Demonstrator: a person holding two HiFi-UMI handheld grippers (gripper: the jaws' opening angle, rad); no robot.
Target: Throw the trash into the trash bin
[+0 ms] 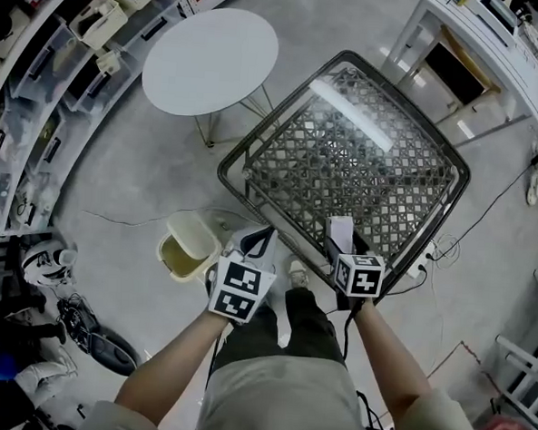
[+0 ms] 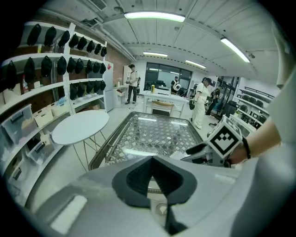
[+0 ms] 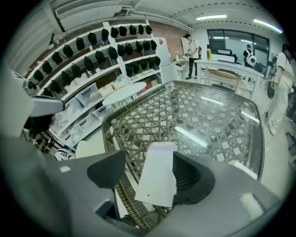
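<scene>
**Card loose in wide jaws, bin at the left**

The cream trash bin (image 1: 169, 252) sits open on the floor, just beside the left gripper (image 2: 151, 159), whose fingers are pressed together with nothing in them. The right gripper (image 3: 149, 157) has its fingers wide. A white card (image 3: 159, 181) stands between them, leaning on one pad and clear of the other, over the near edge of the glass-topped table (image 1: 364, 143).

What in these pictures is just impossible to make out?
Head view: the cream plastic trash bin is too small to show its contents.
Right gripper view: the white flat card meets a pad of the open right gripper; touching or merely beside it, unclear.
Left gripper view: the shut left gripper covers the near edge of the glass-topped wicker table.
</scene>
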